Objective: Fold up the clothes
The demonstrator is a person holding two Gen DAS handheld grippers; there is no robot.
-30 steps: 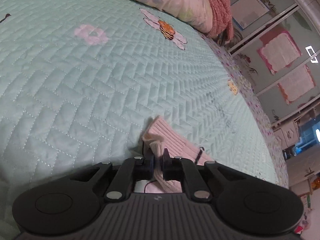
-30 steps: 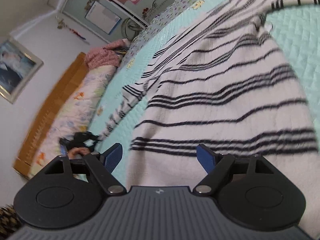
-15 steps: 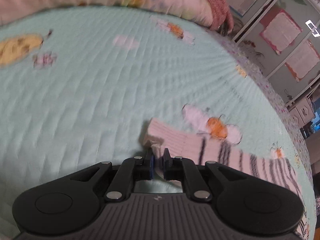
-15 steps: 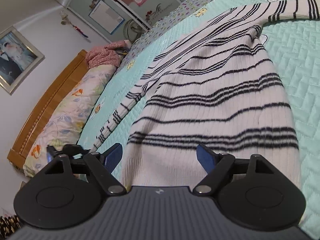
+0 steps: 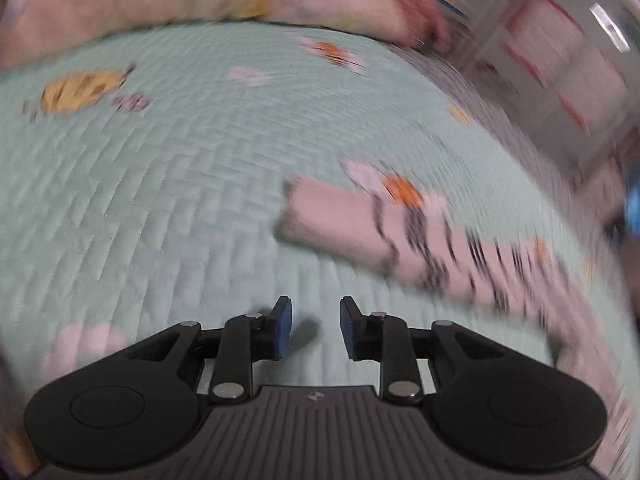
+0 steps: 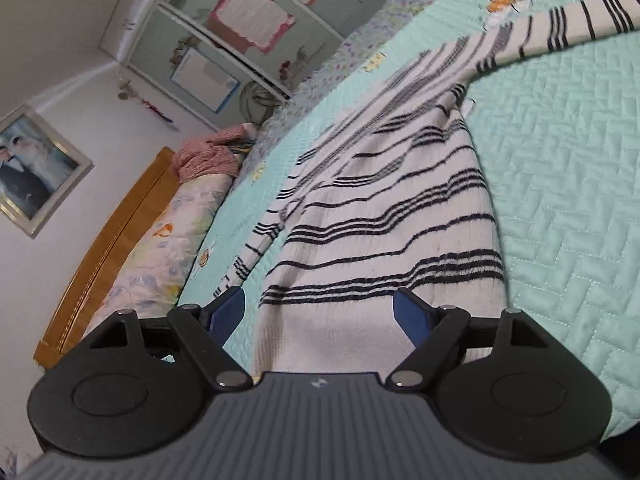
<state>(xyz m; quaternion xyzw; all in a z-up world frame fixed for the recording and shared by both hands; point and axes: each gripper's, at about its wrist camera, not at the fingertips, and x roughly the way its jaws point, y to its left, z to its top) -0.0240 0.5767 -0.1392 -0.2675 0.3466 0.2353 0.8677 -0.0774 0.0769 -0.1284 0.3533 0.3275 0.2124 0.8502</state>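
A pale pink sweater with black stripes (image 6: 384, 216) lies spread flat on the mint quilted bedspread (image 6: 560, 168). The right wrist view looks along it from its hem, one sleeve stretching to the upper right. My right gripper (image 6: 320, 312) hangs wide open just above the hem, with nothing pinched. In the blurred left wrist view, the other sleeve and its cuff (image 5: 320, 212) lie flat on the quilt (image 5: 160, 184). My left gripper (image 5: 314, 332) sits a little short of that cuff; its jaws are opening and nothing is between them.
A floral pillow roll (image 6: 160, 248) and a reddish-pink knit bundle (image 6: 208, 156) lie along the wooden headboard (image 6: 108, 248). Wardrobe doors with pink-framed papers (image 6: 256, 12) stand beyond the bed. A framed picture (image 6: 28, 168) hangs on the wall.
My left gripper let go of the sleeve cuff, which now lies on the quilt, and drew back from it while opening. The right gripper backed toward the hem, staying open.
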